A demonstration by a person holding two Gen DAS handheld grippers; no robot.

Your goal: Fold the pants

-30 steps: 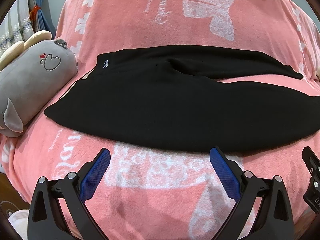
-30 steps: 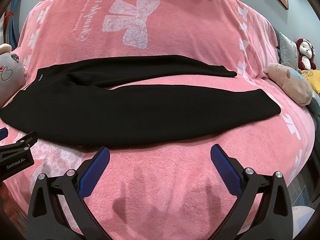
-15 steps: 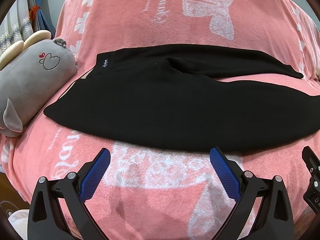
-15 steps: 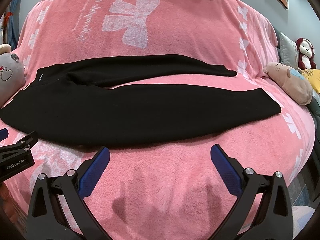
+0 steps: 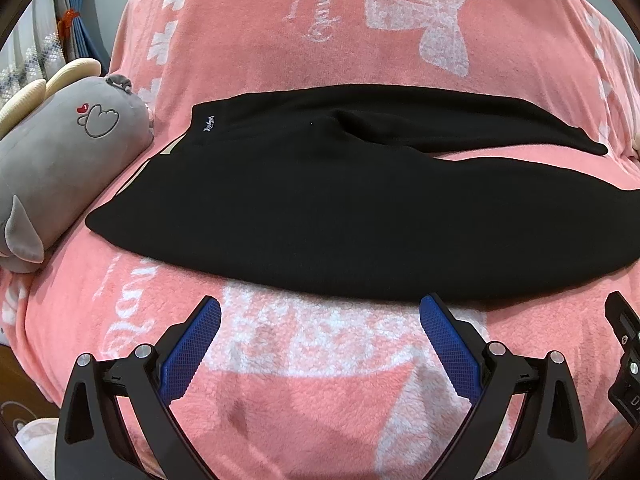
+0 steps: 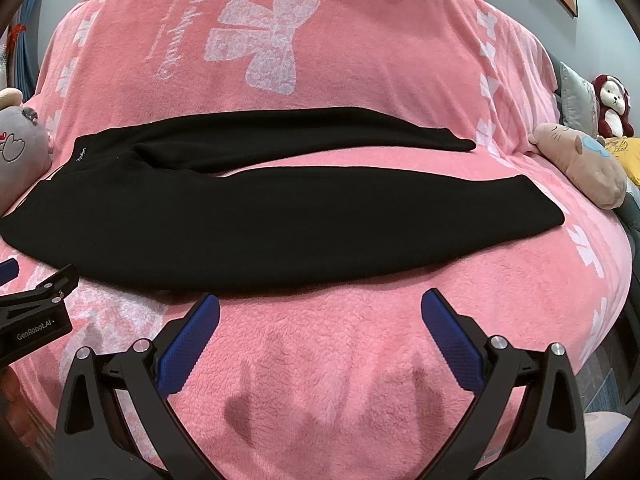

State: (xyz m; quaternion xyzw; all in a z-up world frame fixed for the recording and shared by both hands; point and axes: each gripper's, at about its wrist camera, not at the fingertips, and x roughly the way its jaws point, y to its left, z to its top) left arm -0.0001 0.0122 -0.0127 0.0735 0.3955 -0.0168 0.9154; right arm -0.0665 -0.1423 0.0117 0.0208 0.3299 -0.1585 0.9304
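Pants (image 5: 320, 208), black, lie flat across the pink blanket (image 5: 320, 380), legs apart. Beside the pants' waistband rests a grey plush toy (image 5: 60, 160). Short of their near edge, left tool (image 5: 320, 322) and right tool (image 6: 320, 320) hover, both spread, empty.

Ahead of my left claw (image 5: 320, 336), whose pads are showing a blue cross-hatched texture on black arms, the pants (image 5: 340, 208) are lying solid black, with a tiny white script logo at the waistband. Under them the blanket (image 5: 320, 400) is showing salmon pink with white bow motifs and white cursive lettering. Off to that claw's left, a grey plush (image 5: 68, 152) is wearing cream horns and a small red heart. My right claw (image 6: 320, 332) is showing the same blue and black; to its far right a tan plush (image 6: 580, 168) with a light-blue patch is lying beside a dark red and white plush monkey (image 6: 612, 108).
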